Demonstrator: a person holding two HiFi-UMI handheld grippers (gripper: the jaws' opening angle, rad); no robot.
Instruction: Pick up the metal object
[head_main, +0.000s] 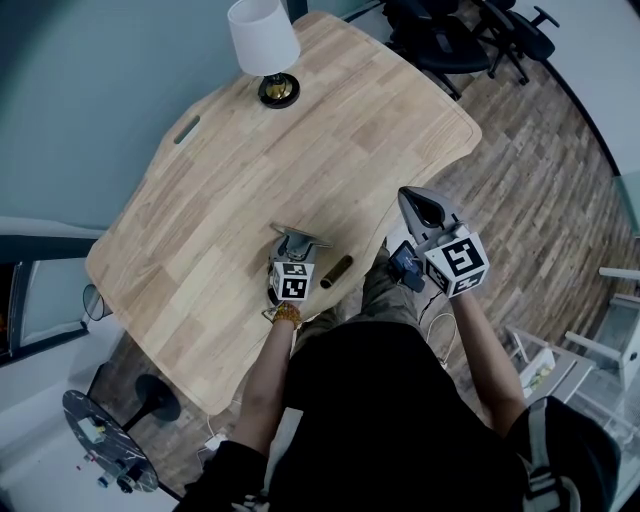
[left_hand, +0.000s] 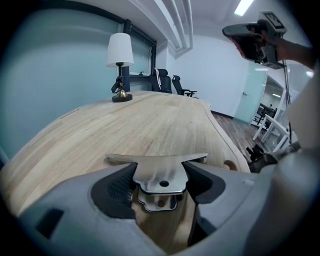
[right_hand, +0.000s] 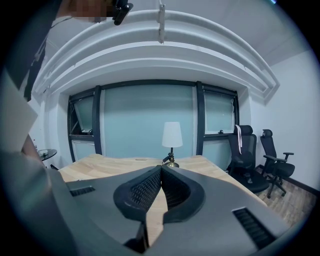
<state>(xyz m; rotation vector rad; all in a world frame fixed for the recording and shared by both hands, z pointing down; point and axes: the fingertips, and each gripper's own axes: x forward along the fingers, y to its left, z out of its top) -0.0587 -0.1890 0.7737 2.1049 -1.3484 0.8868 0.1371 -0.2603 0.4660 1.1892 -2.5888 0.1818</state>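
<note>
1. Left gripper (left_hand: 160, 170): clamped across bracket (left_hand: 156, 161) at table (left_hand: 150, 120), for my lift.
2. Right gripper (right_hand: 161, 170): jaws together, empty, parked clear.

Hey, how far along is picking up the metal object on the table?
Done: the left tool has reached the metal object, and its pads sit against both sides of it. In hand: the grip; the object does not look raised off the table yet. Left: lifting it clear. The right tool is shut on nothing, held up to the side.
</note>
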